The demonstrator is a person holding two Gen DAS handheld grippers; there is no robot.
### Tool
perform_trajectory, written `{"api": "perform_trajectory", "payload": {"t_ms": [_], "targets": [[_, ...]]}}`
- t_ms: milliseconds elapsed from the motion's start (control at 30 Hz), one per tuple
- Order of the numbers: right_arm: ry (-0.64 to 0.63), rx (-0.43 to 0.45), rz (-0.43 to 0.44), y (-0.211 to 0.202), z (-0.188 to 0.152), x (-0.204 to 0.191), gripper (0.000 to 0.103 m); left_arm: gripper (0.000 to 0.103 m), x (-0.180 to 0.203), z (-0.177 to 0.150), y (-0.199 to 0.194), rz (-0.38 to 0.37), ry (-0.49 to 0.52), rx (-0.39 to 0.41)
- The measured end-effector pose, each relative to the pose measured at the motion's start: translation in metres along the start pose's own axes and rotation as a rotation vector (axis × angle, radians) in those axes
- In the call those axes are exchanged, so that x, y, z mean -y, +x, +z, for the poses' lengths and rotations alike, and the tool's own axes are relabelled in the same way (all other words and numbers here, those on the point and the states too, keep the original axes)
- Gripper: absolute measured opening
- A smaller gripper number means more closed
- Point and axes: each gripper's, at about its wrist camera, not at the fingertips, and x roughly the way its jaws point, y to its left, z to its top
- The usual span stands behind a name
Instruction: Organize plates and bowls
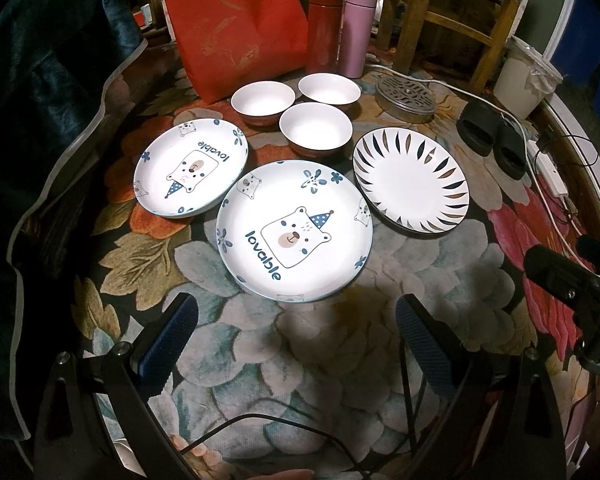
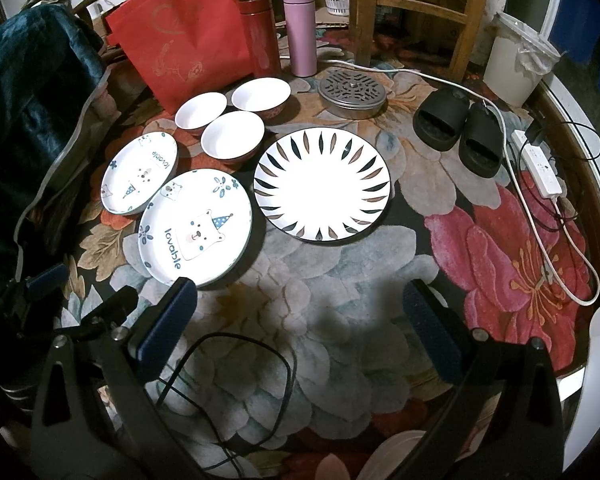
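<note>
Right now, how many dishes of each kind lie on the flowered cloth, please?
White plates with a blue bear drawing: 2 (larger, smaller)
White plate with dark leaf-shaped rim marks: 1
Small bowls, white inside and reddish-brown outside: 3 ()
Total: 6 dishes

Three plates [image 1: 294,232], three bowls [image 1: 315,128], two flasks [image 1: 356,32], two slippers [image 2: 460,128].

We see two white plates [image 1: 294,232] with blue bear prints; one white plate [image 2: 322,184] with dark leaf-shaped rim strokes; white-lined red bowls [image 1: 315,125].
</note>
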Motion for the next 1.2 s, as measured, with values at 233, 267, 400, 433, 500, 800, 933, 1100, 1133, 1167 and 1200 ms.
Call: {"api": "perform_trajectory", "payload": {"t_ms": [233,267,400,433,500,800,933,1100,1133,1167,1200], "targets": [[-0.001,0.002,-0.001,-0.001,0.000,0.000,0.103,0.100,0.000,-0.001,0.000,-0.001,0.000,0.002],[-0.002,0.003,-0.001,0.000,0.000,0.000,0.103,0.100,0.000,-0.001,0.000,-0.001,0.000,0.002],[-0.001,0.002,-0.002,0.000,0.000,0.000,0.103,0.100,0.000,0.000,0.000,-0.001,0.000,0.001],[-0.001,0.000,-0.002,0.000,0.000,0.000,0.103,0.100,0.000,-0.001,0.000,0.000,-0.001,0.002],[-0.001,0.002,0.000,0.000,-0.001,0.001,0.103,0.100,0.000,-0.001,0.000,-0.001,-0.002,0.003],[0.002,-0.001,0.001,0.000,-0.001,0.000,0.103,0.100,0.001,0.000,0.003,-0.009,0.007,-0.009],[0.020,0.005,0.001,0.003,0.002,0.010,0.103,0.100,0.006,0.003,0.012,-0.018,0.022,-0.023],[0.100,0.003,-0.012,0.020,0.007,0.040,0.103,0.100,0.013,0.013,0.028,-0.103,0.011,-0.032],[0.117,0.003,-0.009,0.024,0.006,0.045,0.103,0.100,0.015,0.016,0.031,-0.118,0.014,-0.032],[0.132,0.005,-0.007,0.029,0.006,0.050,0.103,0.100,0.018,0.020,0.036,-0.128,0.024,-0.027],[0.145,0.004,-0.007,0.034,0.007,0.057,0.103,0.100,0.020,0.022,0.038,-0.133,0.034,-0.023]]}}
